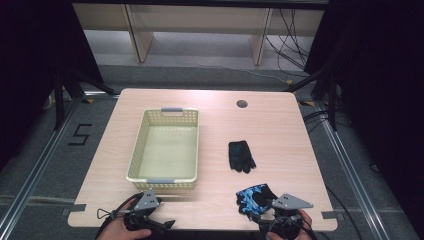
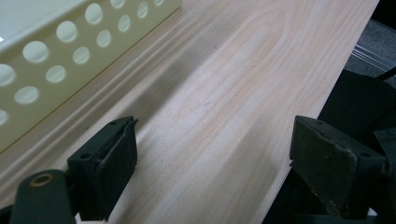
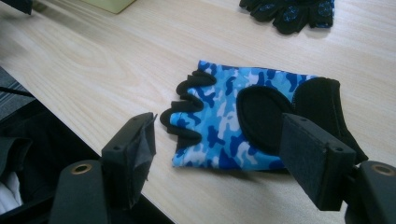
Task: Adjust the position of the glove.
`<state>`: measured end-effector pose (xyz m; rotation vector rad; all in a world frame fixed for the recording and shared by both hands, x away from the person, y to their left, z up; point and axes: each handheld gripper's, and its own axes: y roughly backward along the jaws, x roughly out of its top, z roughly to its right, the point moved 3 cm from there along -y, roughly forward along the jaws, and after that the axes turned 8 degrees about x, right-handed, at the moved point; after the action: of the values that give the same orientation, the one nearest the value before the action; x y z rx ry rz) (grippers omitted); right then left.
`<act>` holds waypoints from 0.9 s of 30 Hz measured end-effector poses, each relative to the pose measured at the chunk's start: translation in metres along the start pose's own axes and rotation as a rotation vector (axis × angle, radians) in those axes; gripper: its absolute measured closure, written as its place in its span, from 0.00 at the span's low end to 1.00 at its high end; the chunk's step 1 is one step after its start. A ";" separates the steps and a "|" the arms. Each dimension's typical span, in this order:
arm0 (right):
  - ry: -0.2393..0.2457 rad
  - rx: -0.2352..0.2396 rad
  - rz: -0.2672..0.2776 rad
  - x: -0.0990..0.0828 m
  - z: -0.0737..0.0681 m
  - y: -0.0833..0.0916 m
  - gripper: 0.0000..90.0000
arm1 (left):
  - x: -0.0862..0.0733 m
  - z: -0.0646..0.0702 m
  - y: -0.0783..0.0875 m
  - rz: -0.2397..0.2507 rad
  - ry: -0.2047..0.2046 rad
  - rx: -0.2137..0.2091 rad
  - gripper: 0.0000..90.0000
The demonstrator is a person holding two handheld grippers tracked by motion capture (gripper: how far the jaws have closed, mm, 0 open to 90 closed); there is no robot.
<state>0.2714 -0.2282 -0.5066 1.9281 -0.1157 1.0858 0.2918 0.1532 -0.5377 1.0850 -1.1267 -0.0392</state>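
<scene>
Blue camouflage glove (image 3: pixel 243 126) with black fingerless openings and a black palm pad, lying flat near the table's front edge, just ahead of the right gripper (image 3: pixel 224 158). Seen also from the high view (image 1: pixel 256 197), right of centre at the front. Right gripper's jaws spread wide, one on each side of the glove's near end, gripping nothing. Black glove (image 1: pixel 241 156) farther back on the table, well apart from the blue one, its edge with blue dots visible at the top of the right gripper view (image 3: pixel 289 11). Cream perforated basket (image 1: pixel 165 150) with grey handles to the left of both gloves, nothing inside. Left gripper (image 2: pixel 212 158) low over bare wood at the front left, jaws spread wide and holding nothing, basket wall (image 2: pixel 70 46) just beside it. Light wooden table (image 1: pixel 280 130) with a round cable hole (image 1: pixel 242 104) near the back.
</scene>
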 end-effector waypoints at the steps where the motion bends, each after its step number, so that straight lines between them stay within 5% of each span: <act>1: 0.012 0.003 0.001 0.000 0.001 0.000 0.33 | 0.000 0.000 0.000 0.002 0.004 -0.001 0.16; 16: 0.002 0.008 0.004 0.003 0.000 0.000 0.35 | 0.000 0.000 0.000 -0.007 -0.006 -0.004 0.16; 17: 0.029 -0.008 0.020 0.005 0.002 -0.001 0.36 | 0.001 -0.001 0.001 0.003 -0.029 0.002 0.16; 21: 0.000 0.000 0.022 0.007 0.001 -0.001 0.38 | 0.001 0.000 0.000 0.006 -0.006 0.006 0.16; 27: 0.043 0.024 0.038 0.016 0.004 -0.005 0.43 | 0.001 -0.001 0.001 0.005 -0.028 0.002 0.16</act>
<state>0.2856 -0.2231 -0.4991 1.9293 -0.1157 1.1580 0.2925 0.1534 -0.5366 1.0864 -1.1548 -0.0490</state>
